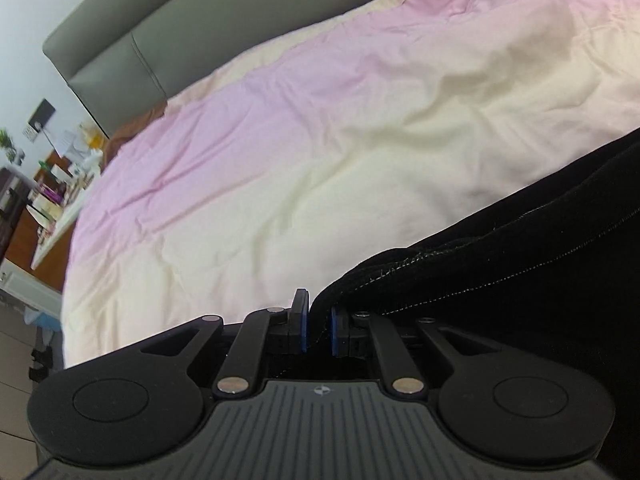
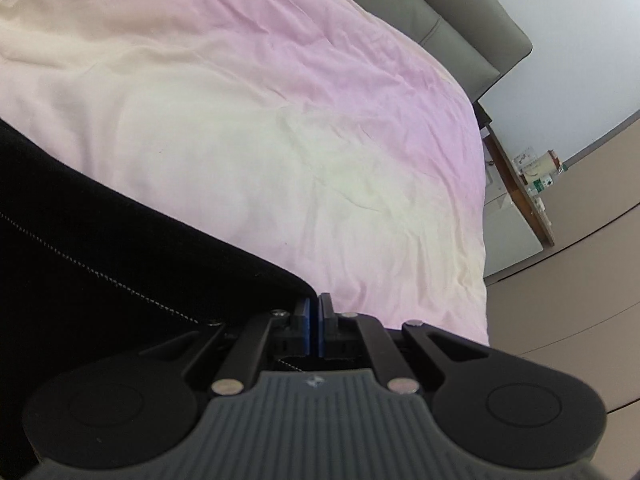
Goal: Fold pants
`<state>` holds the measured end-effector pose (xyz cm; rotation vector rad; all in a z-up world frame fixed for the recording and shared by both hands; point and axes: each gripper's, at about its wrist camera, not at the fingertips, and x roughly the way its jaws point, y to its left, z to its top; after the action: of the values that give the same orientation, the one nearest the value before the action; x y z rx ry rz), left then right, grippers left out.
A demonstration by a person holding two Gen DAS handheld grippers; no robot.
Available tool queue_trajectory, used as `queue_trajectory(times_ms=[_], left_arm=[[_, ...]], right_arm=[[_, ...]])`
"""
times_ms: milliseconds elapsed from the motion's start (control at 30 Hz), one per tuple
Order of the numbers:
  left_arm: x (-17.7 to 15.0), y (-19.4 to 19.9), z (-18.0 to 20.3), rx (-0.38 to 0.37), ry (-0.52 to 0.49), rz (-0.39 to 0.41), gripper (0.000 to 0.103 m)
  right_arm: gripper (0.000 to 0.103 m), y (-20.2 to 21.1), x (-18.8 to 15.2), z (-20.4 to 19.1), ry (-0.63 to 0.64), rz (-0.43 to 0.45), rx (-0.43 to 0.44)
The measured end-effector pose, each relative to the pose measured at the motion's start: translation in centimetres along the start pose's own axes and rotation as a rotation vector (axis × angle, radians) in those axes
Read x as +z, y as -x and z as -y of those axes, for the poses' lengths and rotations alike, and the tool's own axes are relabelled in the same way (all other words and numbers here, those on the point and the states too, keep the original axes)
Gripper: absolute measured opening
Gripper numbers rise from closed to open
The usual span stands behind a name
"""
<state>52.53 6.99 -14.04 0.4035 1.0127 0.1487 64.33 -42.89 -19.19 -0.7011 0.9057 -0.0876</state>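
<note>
The black pants with pale stitching fill the lower right of the left wrist view. Their edge runs down between the blue pads of my left gripper, which is shut on the cloth. In the right wrist view the same black pants cover the lower left. One corner of the fabric reaches my right gripper, whose blue pads are pressed together on its thin edge. The pants stretch between the two grippers just above the bed. The rest of the garment is out of view.
A bed with a pink and cream cover spreads ahead. A grey padded headboard stands behind it. A cluttered side table sits to the left, and a wooden shelf with bottles stands to the right near a beige wall.
</note>
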Motion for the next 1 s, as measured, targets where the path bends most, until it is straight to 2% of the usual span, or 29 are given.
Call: queue_trajectory(times_ms=[67, 200, 233, 267, 300, 333, 367, 500, 600, 700, 833, 933, 1000], left_arm=[[-0.1, -1.3, -0.1, -0.016, 0.032, -0.017, 0.013], [-0.4, -1.8, -0.1, -0.023, 0.045, -0.006, 0.030], [-0.4, -1.6, -0.1, -0.010, 0.039, 0.003, 0.036], [-0.4, -1.4, -0.1, 0.009, 0.034, 0.020, 0.061], [-0.3, -0.9, -0.4, 0.019, 0.043, 0.050, 0.078], [-0.3, -0.5, -0.8, 0.015, 0.063, 0.072, 0.078], [-0.1, -0.1, -1.3, 0.001, 0.087, 0.079, 0.078], [-0.3, 2.4, -3.3, -0.035, 0.140, 0.105, 0.078], [-2.5, 4.3, -5.1, -0.065, 0.202, 0.107, 0.078], [-6.2, 5.3, -7.7, -0.077, 0.306, 0.076, 0.078], [-11.6, 5.6, -10.9, -0.067, 0.419, 0.027, 0.078], [-15.8, 5.8, -13.0, -0.092, 0.502, 0.009, 0.079], [-18.0, 5.5, -13.8, -0.134, 0.565, -0.009, 0.080]], right_arm=[[0.000, -1.3, 0.4, -1.1, 0.022, -0.022, -0.013], [0.000, -2.8, 0.6, -2.2, 0.011, -0.041, -0.022], [0.005, -2.9, 0.6, -2.2, -0.003, -0.040, -0.025], [0.010, -2.9, 0.7, -2.1, -0.018, -0.041, -0.026], [0.028, -2.7, 0.8, -1.9, -0.035, -0.037, -0.028], [0.055, -2.4, 0.8, -1.8, -0.048, -0.021, -0.025], [0.063, -2.0, 0.9, -1.6, -0.055, -0.005, -0.023], [0.064, 0.3, 0.9, -1.8, -0.093, 0.028, 0.016], [0.064, 3.5, 0.2, -2.5, -0.171, 0.066, 0.134], [0.064, 6.7, -1.0, -4.6, -0.235, 0.078, 0.280], [0.064, 10.6, -3.3, -9.5, -0.260, 0.081, 0.436], [0.064, 13.3, -4.8, -13.4, -0.292, 0.077, 0.551], [0.064, 14.9, -5.3, -15.8, -0.320, 0.076, 0.619]])
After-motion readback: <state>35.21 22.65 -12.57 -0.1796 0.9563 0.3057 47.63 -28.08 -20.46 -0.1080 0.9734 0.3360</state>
